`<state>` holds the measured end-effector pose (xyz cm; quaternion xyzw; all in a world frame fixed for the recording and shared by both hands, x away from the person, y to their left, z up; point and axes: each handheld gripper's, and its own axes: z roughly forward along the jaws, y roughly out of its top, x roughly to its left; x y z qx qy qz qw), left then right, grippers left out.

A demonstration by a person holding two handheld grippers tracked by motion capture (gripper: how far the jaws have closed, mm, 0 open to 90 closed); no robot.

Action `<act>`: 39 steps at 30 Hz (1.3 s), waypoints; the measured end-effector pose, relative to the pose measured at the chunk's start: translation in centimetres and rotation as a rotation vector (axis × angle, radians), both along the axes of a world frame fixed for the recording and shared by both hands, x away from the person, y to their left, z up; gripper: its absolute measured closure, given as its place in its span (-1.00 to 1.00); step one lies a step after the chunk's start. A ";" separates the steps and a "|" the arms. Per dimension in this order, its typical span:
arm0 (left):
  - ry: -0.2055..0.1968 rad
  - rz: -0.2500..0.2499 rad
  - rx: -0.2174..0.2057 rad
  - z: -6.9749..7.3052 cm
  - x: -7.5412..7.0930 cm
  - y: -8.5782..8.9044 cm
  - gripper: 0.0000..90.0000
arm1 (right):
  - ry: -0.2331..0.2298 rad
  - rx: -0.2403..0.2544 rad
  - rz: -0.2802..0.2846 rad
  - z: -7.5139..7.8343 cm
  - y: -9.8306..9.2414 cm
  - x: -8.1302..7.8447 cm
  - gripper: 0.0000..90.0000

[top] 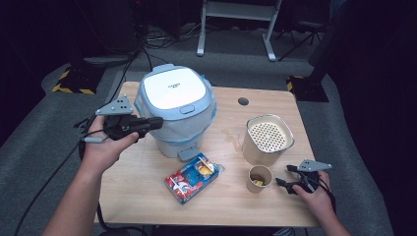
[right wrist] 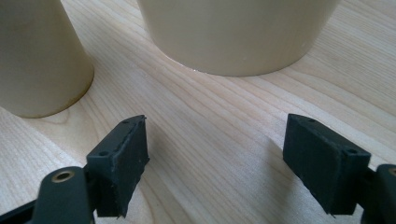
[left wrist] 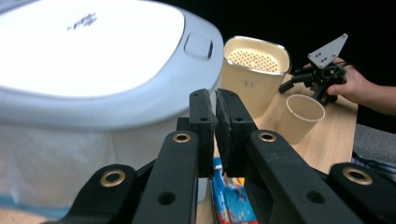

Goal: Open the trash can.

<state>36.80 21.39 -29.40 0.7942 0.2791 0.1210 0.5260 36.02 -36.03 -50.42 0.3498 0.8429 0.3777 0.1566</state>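
1. Jaws of my left gripper [left wrist: 215, 109] are pressed nearly together with nothing between them, and it is raised beside the pale blue, white-lidded bin [top: 176, 105], which stands toward the far-left part of the wooden table [top: 147, 196].
2. My right gripper [right wrist: 215, 154] rests low on the table near its right edge, jaws standing well apart over bare wood and holding nothing.
3. Just ahead of those open jaws I see the small tan paper cup [top: 259, 178], with some yellowish scraps in it, and behind it the larger cream container with a perforated insert [top: 268, 137].
4. A red-and-blue snack packet [top: 193, 178] lies flat near the middle of the near edge, just in front of the bin's foot pedal [top: 189, 154].
5. My read: the step in hand is getting that lid open, and the release button [top: 186, 109] on the lid's front rim is the target.
6. To do it well, I would keep the left jaws together so they make one blunt tip, come down squarely onto the button, and press straight rather than glancing off the sloped lid.
7. I would hold the right gripper where it is, clear of the cup, so nothing tips.
8. Watch the plastic liner [top: 209, 123] bunched around the bin's rim; it could snag a jaw.
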 end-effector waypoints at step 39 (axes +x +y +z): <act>-0.003 0.004 0.068 1.2 4.6 -6.8 1.00 | -0.001 -0.001 0.000 0.0 0.0 0.0 -0.51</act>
